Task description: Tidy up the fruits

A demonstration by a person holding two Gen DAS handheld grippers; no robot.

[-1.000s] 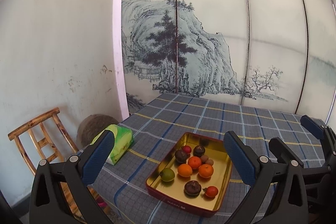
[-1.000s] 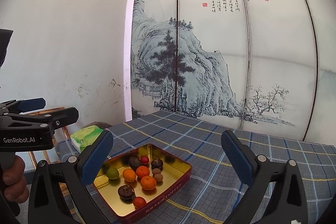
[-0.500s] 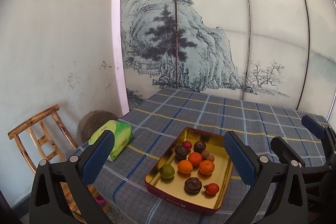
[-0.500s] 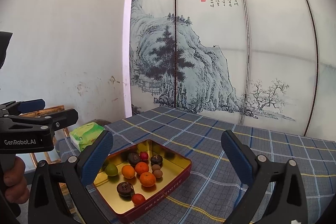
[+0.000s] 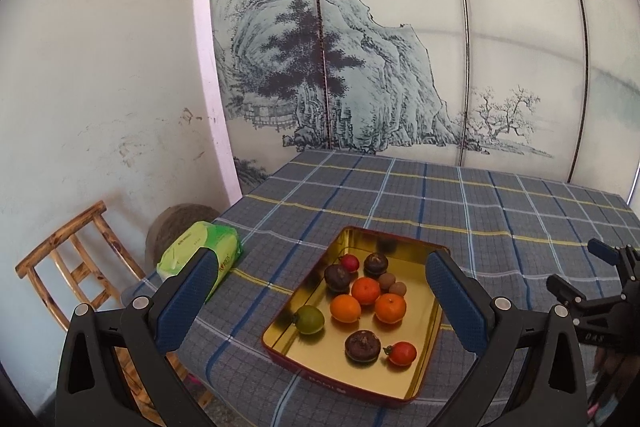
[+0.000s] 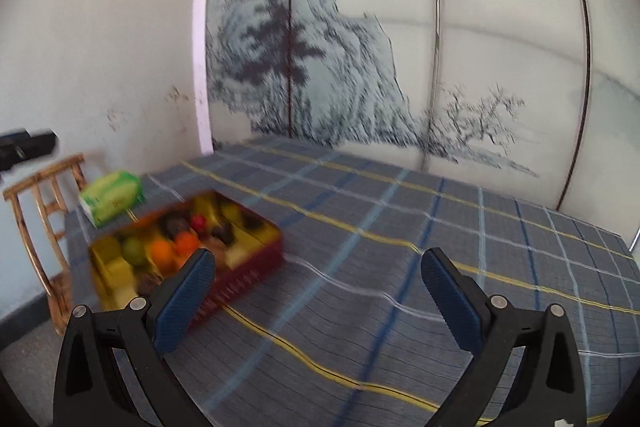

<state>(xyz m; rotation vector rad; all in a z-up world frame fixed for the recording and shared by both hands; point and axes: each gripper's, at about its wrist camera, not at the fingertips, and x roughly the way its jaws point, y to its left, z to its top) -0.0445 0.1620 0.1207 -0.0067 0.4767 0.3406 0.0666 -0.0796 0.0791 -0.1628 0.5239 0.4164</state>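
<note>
A gold-lined red tin tray (image 5: 416, 359) lies on the checked tablecloth and holds several fruits: oranges (image 5: 366, 291), a green lime (image 5: 310, 319), a red tomato (image 5: 402, 353) and dark brown round fruits (image 5: 362, 345). My left gripper (image 5: 320, 301) hovers above the tray's near end, open and empty. In the blurred right wrist view the tray (image 6: 248, 267) sits to the left of my right gripper (image 6: 318, 291), which is open and empty above bare cloth. The right gripper also shows at the right edge of the left wrist view (image 5: 580, 275).
A green tissue pack (image 5: 200, 259) lies at the table's left edge. A wooden stool (image 5: 68, 255) and a round woven object (image 5: 176, 223) stand by the white wall on the left. A painted folding screen (image 5: 400, 47) backs the table.
Both grippers have tilted down and moved closer to the table. The right gripper swung right, so the tray shifted left in its blurred view. Both stay open.
</note>
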